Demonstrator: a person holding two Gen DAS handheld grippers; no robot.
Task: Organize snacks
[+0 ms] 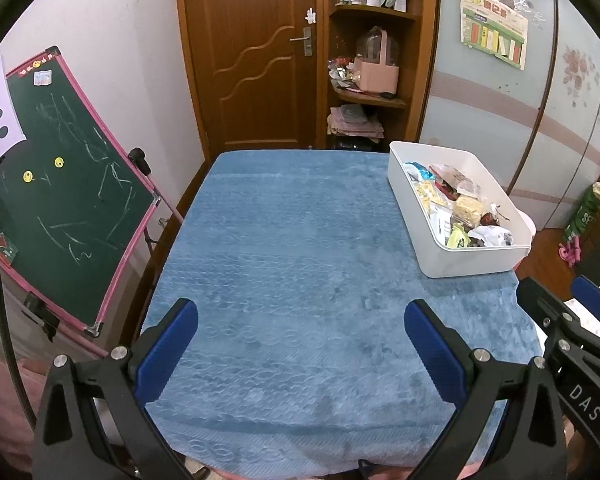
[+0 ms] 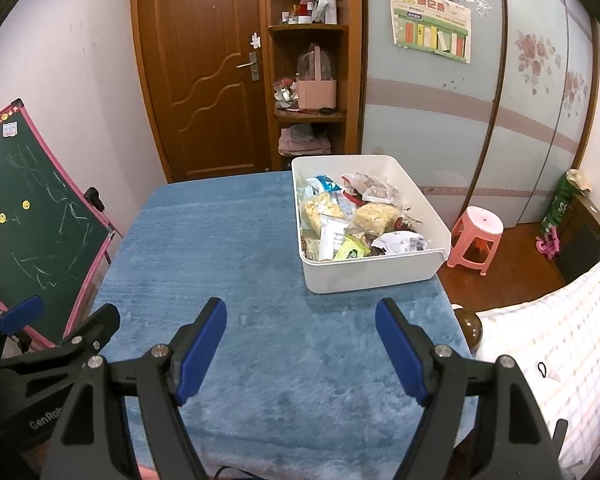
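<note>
Snacks (image 2: 348, 216) binned; grippers apart, fingers spread.

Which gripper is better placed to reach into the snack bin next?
Probably the right gripper: the white bin sits almost straight ahead of it, whereas for the left gripper it lies off to the right. Both are open.
</note>
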